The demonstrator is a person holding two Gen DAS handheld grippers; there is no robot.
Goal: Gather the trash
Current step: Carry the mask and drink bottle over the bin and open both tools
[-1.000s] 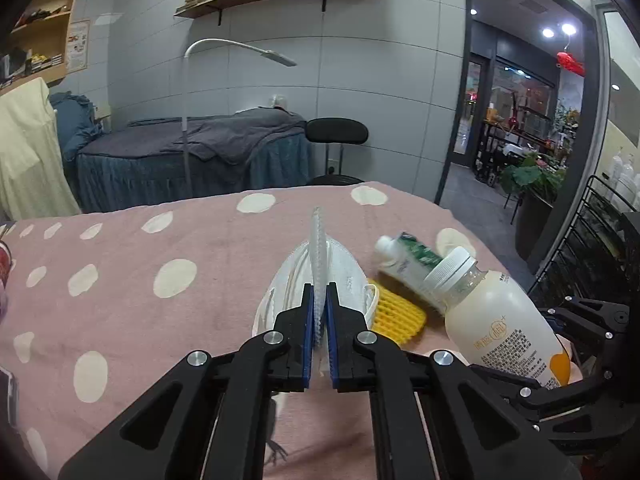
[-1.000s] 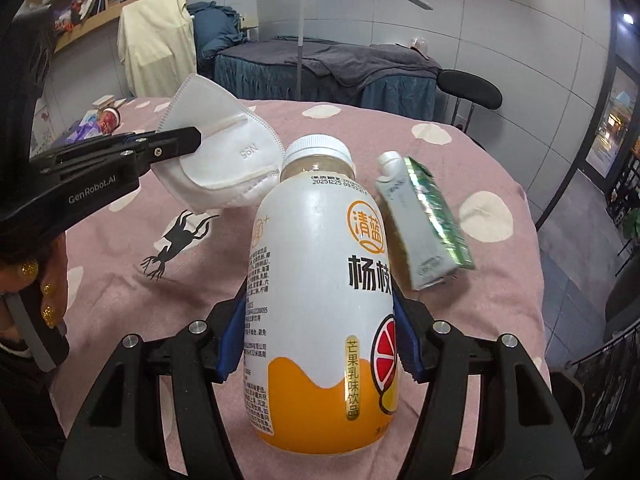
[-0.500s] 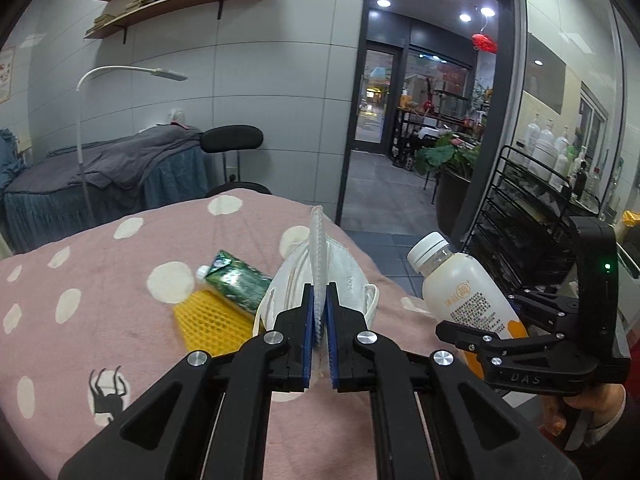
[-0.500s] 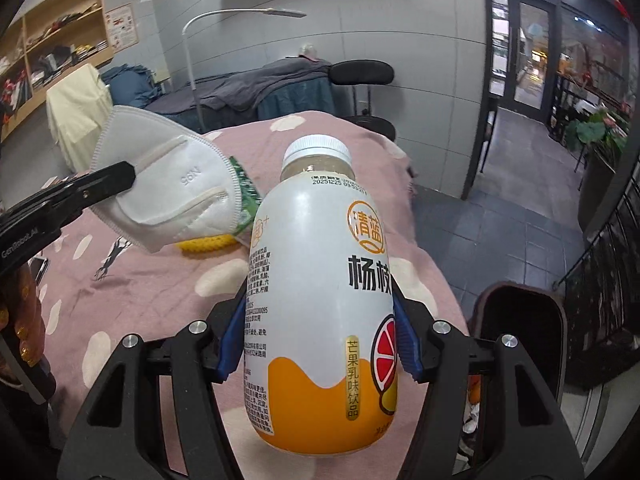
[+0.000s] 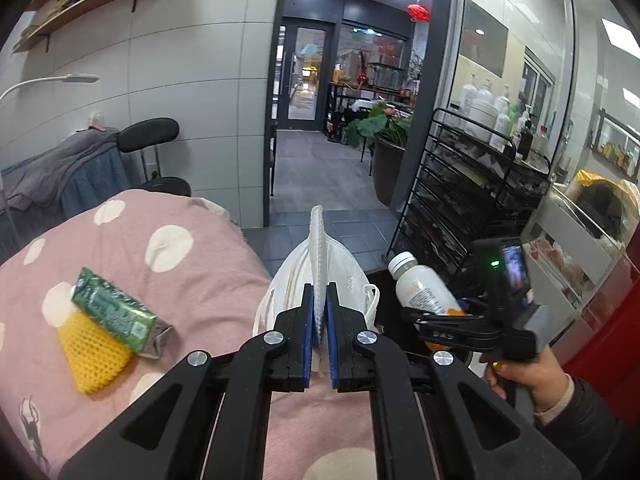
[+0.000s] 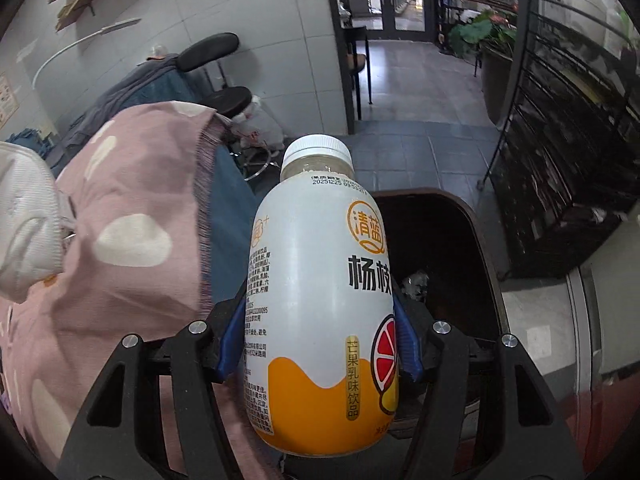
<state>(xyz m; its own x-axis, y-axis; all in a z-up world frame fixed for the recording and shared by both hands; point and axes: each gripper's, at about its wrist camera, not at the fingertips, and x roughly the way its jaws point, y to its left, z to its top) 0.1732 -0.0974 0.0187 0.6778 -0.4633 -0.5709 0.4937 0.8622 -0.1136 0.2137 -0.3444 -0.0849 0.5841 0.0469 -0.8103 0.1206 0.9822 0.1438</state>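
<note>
Mask (image 5: 320, 276) pinched by left gripper (image 5: 319, 336) past bed (image 5: 192, 272) edge, bottle (image 6: 320, 300) clamped in right gripper (image 6: 320, 344), apparently over dark bin (image 6: 448, 248)

Bottle (image 6: 320, 300): smooth glossy plastic, printed label, ribbed white cap
Mask (image 5: 320, 276): matt white woven-look fabric, ridged seam
Blanket (image 5: 152, 264): soft matt pink cloth, fringed edge
Carton (image 5: 114, 314): shiny green foil-like wrap
Net sleeve (image 5: 94, 354): yellow foam mesh
Bin (image 6: 440, 248): dark smooth plastic
</note>
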